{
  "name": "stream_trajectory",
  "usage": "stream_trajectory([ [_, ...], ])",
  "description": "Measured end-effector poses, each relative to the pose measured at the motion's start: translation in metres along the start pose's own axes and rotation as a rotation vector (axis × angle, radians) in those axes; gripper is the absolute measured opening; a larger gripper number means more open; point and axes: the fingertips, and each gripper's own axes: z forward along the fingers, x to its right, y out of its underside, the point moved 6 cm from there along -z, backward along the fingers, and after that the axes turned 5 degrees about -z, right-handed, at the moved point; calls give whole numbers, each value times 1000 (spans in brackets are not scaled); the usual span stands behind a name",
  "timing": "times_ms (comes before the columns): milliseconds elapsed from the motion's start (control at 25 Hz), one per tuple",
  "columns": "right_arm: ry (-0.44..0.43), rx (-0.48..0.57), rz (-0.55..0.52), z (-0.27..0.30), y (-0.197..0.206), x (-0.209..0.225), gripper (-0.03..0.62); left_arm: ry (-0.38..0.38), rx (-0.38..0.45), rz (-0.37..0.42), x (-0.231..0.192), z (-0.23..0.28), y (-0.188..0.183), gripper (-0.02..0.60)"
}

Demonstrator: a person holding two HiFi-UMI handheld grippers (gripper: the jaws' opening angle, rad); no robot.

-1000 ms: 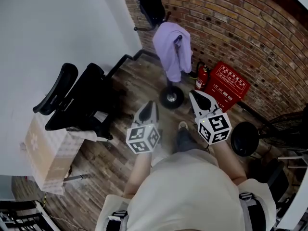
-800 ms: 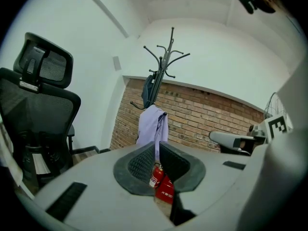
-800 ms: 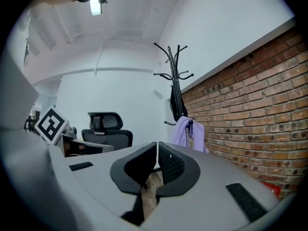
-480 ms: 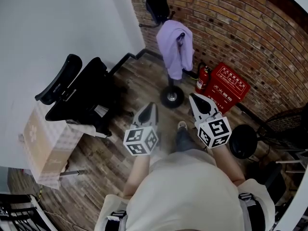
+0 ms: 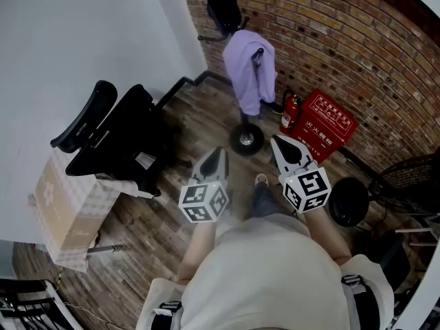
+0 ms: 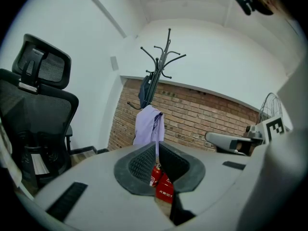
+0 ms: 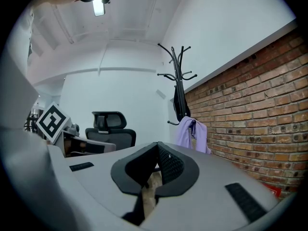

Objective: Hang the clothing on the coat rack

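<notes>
Dark wood-plank floor (image 5: pixel 199 108). Near the brick wall (image 5: pixel 357 53), the round foot of the coat rack (image 5: pixel 245 138); just beside it, a red fire extinguisher (image 5: pixel 288 112) and a red box (image 5: pixel 328 124). At the left, a black office chair (image 5: pixel 117 143) and a cardboard box (image 5: pixel 65 212).

Head view sits way up high, staring steeply down at the floor (image 5: pixel 206 112), with the coat rack (image 5: pixel 245 138) at top centre. The left gripper view and right gripper view ride low and look roughly level. Both catch that rack, the brick wall (image 7: pixel 260 105) and the office chair (image 6: pixel 38 105) from a distance.
</notes>
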Motion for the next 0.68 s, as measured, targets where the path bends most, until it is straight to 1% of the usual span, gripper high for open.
stream_trajectory([
  [560,2,5,20,3,1,4,0,-22,-10,11,-3,4,-4,21],
  [680,2,2,18,5,1,4,0,-24,-11,24,-4,5,-4,17],
])
